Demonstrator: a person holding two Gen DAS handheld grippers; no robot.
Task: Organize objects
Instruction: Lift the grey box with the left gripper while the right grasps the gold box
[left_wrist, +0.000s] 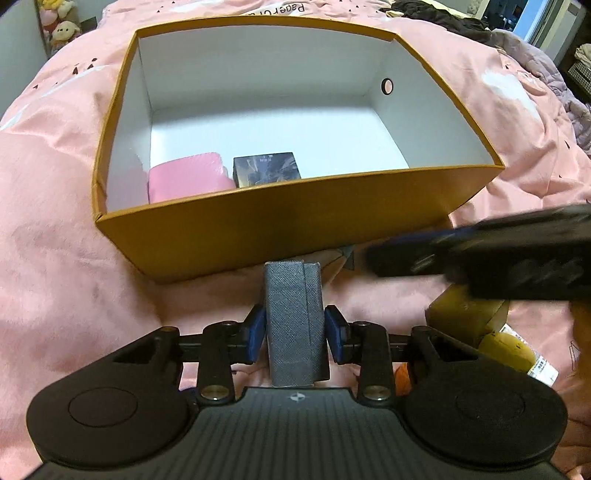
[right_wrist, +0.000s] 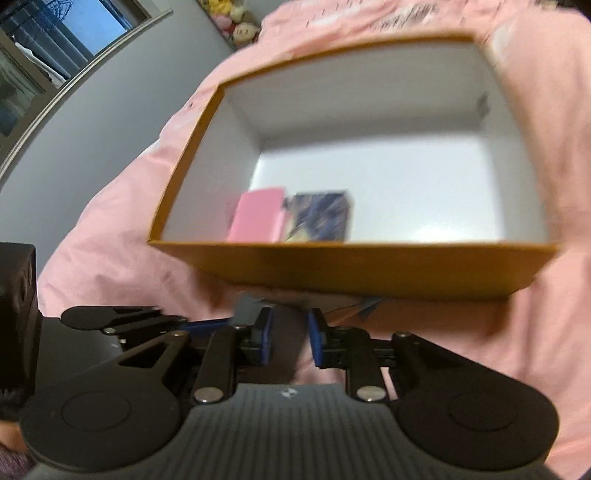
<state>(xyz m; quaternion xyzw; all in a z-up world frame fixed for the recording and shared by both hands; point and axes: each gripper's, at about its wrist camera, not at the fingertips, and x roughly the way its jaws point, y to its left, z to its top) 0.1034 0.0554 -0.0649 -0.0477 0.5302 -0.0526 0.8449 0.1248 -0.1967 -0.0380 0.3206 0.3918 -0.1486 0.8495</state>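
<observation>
Left gripper (left_wrist: 295, 328) jaws clamp grey case (left_wrist: 293, 325), long axis pointing toward orange box (left_wrist: 295, 229) just ahead. Right gripper (right_wrist: 290, 341) jaws part-closed; whether they hold anything, cannot tell.

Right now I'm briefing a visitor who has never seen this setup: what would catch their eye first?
The big orange box with its white inside, sitting open on the pink blanket. In its near-left corner lie a pink case and a dark box, side by side. Close up, the left gripper holds a grey textured box upright between its blue pads, just short of the orange box.
</observation>
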